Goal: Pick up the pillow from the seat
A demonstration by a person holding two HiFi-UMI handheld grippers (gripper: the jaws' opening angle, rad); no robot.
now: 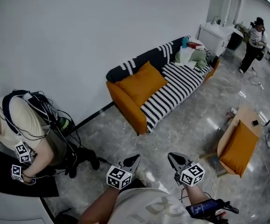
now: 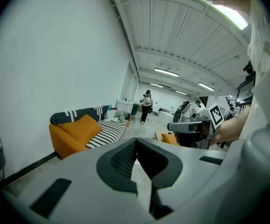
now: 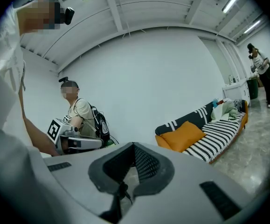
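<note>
Orange, the pillow (image 1: 141, 84) leans against the back of the sofa (image 1: 127, 110), near its closer end, resting on the black-and-white striped cover (image 1: 174, 88) that drapes the seat and backrest. A heap of pale clothes (image 1: 191, 56) lies at the sofa's far end, beside a white cabinet (image 1: 216, 37).

Both tools are held low over the grey marble floor (image 1: 183, 125), well apart from the sofa and pointing roughly toward it. The left tool (image 1: 135, 158) has its jaws pressed together with nothing between them; the left gripper view shows the dark pads meeting at the tip (image 2: 135, 142), with the pillow (image 2: 81, 127) far off at the left. The right tool (image 1: 171, 156) is likewise closed and empty; in the right gripper view its pads meet (image 3: 134, 146) and the pillow (image 3: 185, 135) shows at the right. The two tools are near each other, side by side.

To the right, a second orange cushion (image 1: 238, 147) sits on a wooden chair (image 1: 229, 130). A seated person (image 1: 27, 125) wearing a backpack is against the wall at the left, and another person (image 1: 253, 40) stands at the far end of the room.
</note>
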